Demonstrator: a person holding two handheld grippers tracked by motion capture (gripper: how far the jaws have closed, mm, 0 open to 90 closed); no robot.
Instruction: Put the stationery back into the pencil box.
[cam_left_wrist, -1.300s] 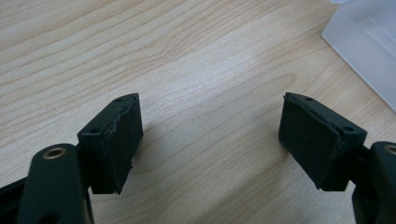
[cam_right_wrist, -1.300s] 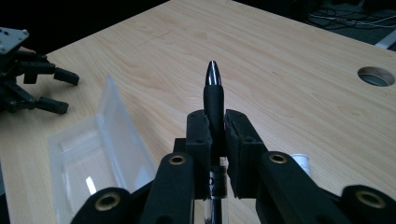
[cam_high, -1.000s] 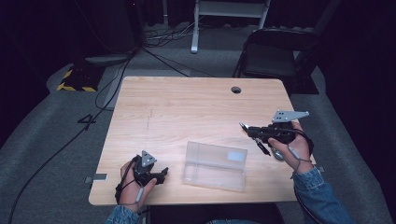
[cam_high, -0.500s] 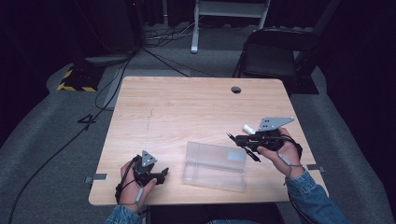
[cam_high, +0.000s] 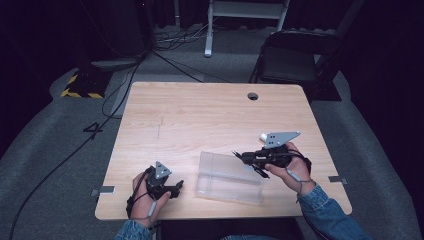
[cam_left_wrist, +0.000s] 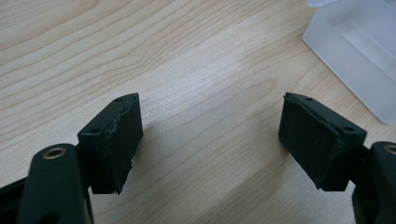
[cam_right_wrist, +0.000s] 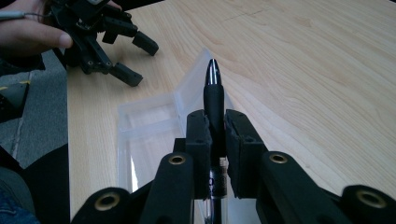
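Note:
A black pen (cam_right_wrist: 215, 100) with a shiny tip is clamped between the pads of my right gripper (cam_right_wrist: 217, 135), pointing forward out of the jaws. In the high view that right gripper (cam_high: 251, 160) hovers over the right end of a clear plastic box (cam_high: 225, 180), with the pen (cam_high: 238, 155) aimed left over the box's far edge. The open, lidless box (cam_right_wrist: 144, 123) lies just below and ahead of the pen. My left gripper (cam_high: 176, 187) rests on the table left of the box, its jaws (cam_left_wrist: 210, 135) open over bare wood and holding nothing.
The wooden table (cam_high: 200, 115) has a round cable hole (cam_high: 253, 96) near its far edge. A corner of the box (cam_left_wrist: 355, 51) lies up and to the right of the left gripper. A folding chair (cam_high: 295, 55) stands behind the table.
My right gripper, still holding the pen, has moved left and down, from beside the box to over its right end. The left gripper has stayed put.

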